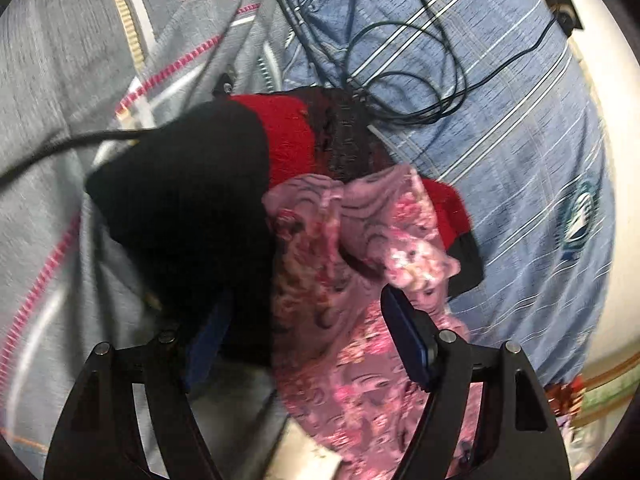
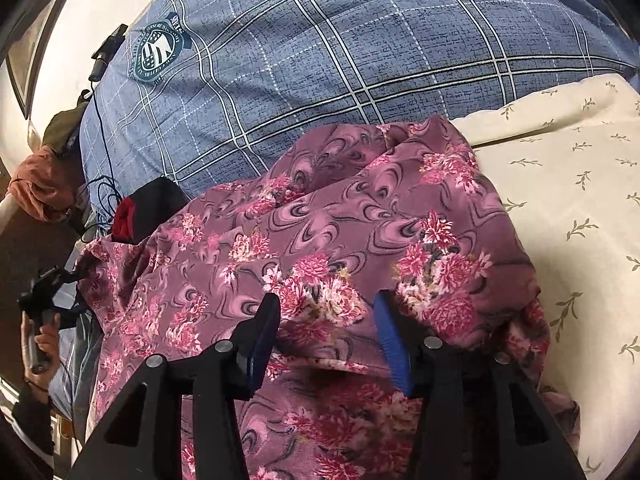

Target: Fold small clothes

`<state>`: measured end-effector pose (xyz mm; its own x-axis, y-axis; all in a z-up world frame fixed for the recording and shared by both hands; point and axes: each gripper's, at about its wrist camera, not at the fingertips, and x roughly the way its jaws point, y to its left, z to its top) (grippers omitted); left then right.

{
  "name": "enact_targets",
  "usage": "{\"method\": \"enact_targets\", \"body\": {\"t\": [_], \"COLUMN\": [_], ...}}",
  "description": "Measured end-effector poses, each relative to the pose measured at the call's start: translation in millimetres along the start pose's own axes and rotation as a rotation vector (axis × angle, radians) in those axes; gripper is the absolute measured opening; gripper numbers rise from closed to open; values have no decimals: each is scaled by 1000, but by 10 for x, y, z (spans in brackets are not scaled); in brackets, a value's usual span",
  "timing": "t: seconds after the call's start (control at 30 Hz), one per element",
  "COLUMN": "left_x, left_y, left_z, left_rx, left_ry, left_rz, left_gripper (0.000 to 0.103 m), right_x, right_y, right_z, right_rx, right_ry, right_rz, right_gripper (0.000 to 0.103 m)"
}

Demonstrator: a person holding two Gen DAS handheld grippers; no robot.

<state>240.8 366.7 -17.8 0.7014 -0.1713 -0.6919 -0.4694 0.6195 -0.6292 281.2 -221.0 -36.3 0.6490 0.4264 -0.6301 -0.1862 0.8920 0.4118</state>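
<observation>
Two grippers over a bed here. The right gripper point(image 2: 326, 332) hangs just above a pink floral garment point(image 2: 320, 232), jaws apart, blue pads point(image 2: 390, 340) either side of a raised fold without visibly pinching it, so I'd call it released. That garment is spread loosely and rumpled over a blue plaid pillow point(image 2: 320, 60) with a round crest badge on it, and its right edge lies on a cream sheet with little leaf sprigs point(image 2: 560, 200).

From the left wrist view, the left gripper point(image 1: 304, 340) is also apart. A black cloth point(image 1: 180, 200) drapes over its left finger and hides most of that pad, so I can't tell whether it's caught or just lying there; the right pad point(image 1: 404, 340) sits free beside the floral fabric point(image 1: 360, 280). Under the black piece there's a red garment with dark trim point(image 1: 288, 132), all piled together. A thin black cable point(image 1: 400, 72) loops across the pillow, and a grey zip jacket with pink stitching point(image 1: 80, 80) lies to the left. The picture's a bit blurred.
</observation>
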Motion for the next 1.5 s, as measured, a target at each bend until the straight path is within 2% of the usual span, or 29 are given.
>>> {"method": "enact_targets", "body": {"t": [0.03, 0.07, 0.1, 0.13, 0.23, 0.33, 0.57, 0.73, 0.87, 1.0, 1.07, 1.17, 1.23, 1.27, 1.33, 1.37, 1.43, 1.5], "left_x": [-35, -64, -83, -107, -205, -351, -326, 5, 345, 643, 647, 459, 314, 268, 162, 121, 93, 107], "left_y": [-24, -32, -51, -86, -224, -372, -1246, -1832, -2074, -2008, -1840, -1553, -1422, -1374, -1274, -1219, -1077, -875], "left_z": [-31, -48, -60, -87, -139, -229, -710, -1265, -1788, -2169, -2233, -2192, -2099, -2058, -1976, -1940, -1907, -1859], "left_rx": [-1, 4, 10, 13, 46, 67, 244, 339, 383, 387, 347, 261, 219, 204, 170, 149, 82, -3], "left_ry": [-28, -34, -33, -35, -67, -82, -47, 56, 175, 269, 297, 259, 225, 212, 167, 146, 141, 157], "left_rz": [-9, -13, -25, -36, -17, -62, -138, -211, -219, -170, -196, -251, -250, -248, -228, -192, -169, -168], "left_gripper": [54, 30, 12, 8, 6, 6, 6, 6, 6, 13, 21, 41, 48, 50, 55, 56, 57, 57], "right_x": [0, 0, 1, 1, 2, 2, -3, -10, -15, -17, -15, -2, 19, 21, -4, -12, 13, 102], "right_y": [-2, -4, -5, -12, -20, -28, -53, -70, -78, -82, -82, -51, 57, 155, 435, 581, 953, 1393], "right_z": [1, 0, 0, 1, 2, 2, -1, 0, -1, -1, 1, 16, 68, 108, 208, 247, 334, 426], "right_rx": [1, 2, 3, 6, 12, 17, 32, 41, 46, 52, 53, 45, 1, -33, -90, -126, -222, -329], "right_ry": [0, -1, -2, -3, -5, -8, -14, -18, -19, -21, -20, -8, 20, 32, 35, 31, 38, 63], "right_rz": [1, 3, 5, 9, 17, 23, 42, 55, 63, 70, 70, 48, -6, -23, 37, 58, 92, 131], "right_gripper": [51, 51, 51, 52, 52, 52, 52, 51, 51, 52, 52, 51, 54, 53, 53, 53, 61, 64]}}
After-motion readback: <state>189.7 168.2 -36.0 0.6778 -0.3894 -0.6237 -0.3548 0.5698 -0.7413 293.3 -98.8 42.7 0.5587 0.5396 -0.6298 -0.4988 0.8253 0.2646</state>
